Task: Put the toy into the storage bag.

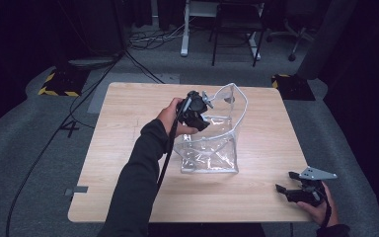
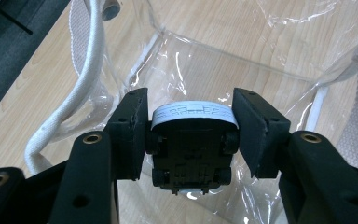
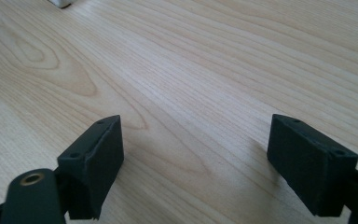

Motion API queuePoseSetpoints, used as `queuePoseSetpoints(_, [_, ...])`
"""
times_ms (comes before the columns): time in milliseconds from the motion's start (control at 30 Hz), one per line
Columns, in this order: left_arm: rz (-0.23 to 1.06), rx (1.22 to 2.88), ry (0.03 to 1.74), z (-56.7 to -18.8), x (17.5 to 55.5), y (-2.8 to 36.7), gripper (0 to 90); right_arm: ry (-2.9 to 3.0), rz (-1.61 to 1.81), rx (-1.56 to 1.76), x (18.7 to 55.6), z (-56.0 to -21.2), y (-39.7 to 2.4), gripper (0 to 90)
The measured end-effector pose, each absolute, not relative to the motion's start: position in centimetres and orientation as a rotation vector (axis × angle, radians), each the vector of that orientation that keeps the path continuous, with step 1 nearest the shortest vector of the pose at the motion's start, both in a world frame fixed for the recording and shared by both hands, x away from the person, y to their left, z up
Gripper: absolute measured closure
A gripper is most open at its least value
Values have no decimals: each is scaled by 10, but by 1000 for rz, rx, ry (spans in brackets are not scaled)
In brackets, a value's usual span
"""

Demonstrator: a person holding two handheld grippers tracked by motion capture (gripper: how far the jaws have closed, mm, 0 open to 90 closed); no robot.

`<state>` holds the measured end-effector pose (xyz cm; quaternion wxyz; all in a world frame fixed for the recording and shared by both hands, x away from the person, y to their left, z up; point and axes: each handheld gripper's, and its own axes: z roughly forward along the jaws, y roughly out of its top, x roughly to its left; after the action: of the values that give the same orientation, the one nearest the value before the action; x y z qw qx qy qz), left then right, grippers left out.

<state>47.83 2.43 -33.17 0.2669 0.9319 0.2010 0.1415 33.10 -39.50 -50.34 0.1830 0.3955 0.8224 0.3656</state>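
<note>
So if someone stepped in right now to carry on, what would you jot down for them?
Left gripper: shut on a small toy car, its black underside facing the camera, held over the open top of the clear plastic bag.
Right gripper: open, holding nothing, low over the bare table near the front right corner.
Bag: stands open mid-table, its white strap hanging at the side.
Done: the car is picked up and brought to the bag's mouth.
Left: probably lower the car inside, release it, then draw the gripper out.
</note>
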Motion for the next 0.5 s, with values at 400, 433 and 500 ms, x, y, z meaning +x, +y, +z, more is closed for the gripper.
queuePoseSetpoints(400, [400, 2537, 572, -338, 486, 23, 482, 2320, 1031, 1117, 331, -503, -395, 186])
queuePoseSetpoints(433, [384, 2534, 578, -338, 486, 23, 482, 2320, 1031, 1117, 331, -503, -395, 186])
queuePoseSetpoints(500, [400, 2535, 581, -340, 487, 22, 482, 2320, 1032, 1117, 331, -503, -395, 186])
